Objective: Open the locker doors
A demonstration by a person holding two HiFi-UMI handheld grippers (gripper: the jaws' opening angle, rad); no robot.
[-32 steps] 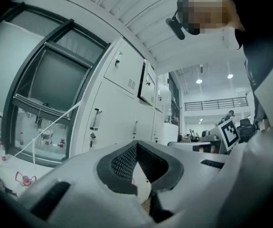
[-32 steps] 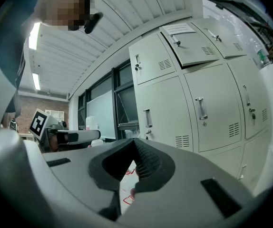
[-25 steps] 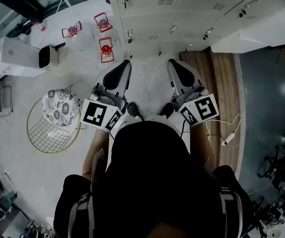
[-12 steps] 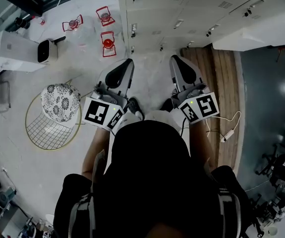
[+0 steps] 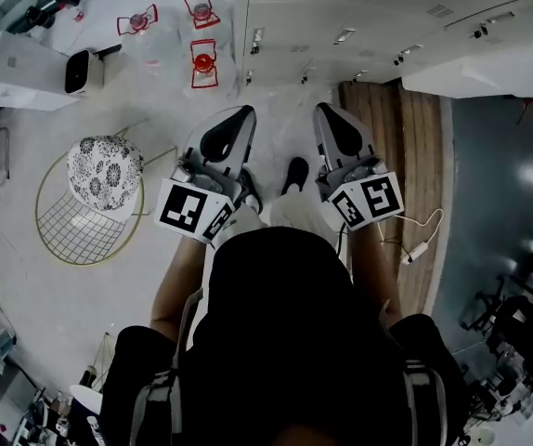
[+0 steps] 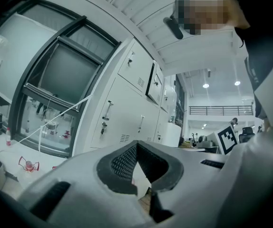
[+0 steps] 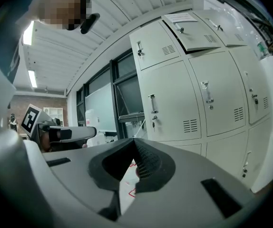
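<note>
Off-white lockers [image 5: 378, 12]; cushion [image 5: 105, 173] seemingly black-and-white floral.

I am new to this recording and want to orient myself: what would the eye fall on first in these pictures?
The bank of pale lockers fills the top of the head view. Below it, the left tongs and the right tongs, both shut and empty, point side by side toward the lockers. On the floor at the left stands a gold wire chair with a patterned cushion.

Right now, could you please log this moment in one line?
left gripper shut, empty | right gripper shut, empty | lockers ahead, untouched
</note>
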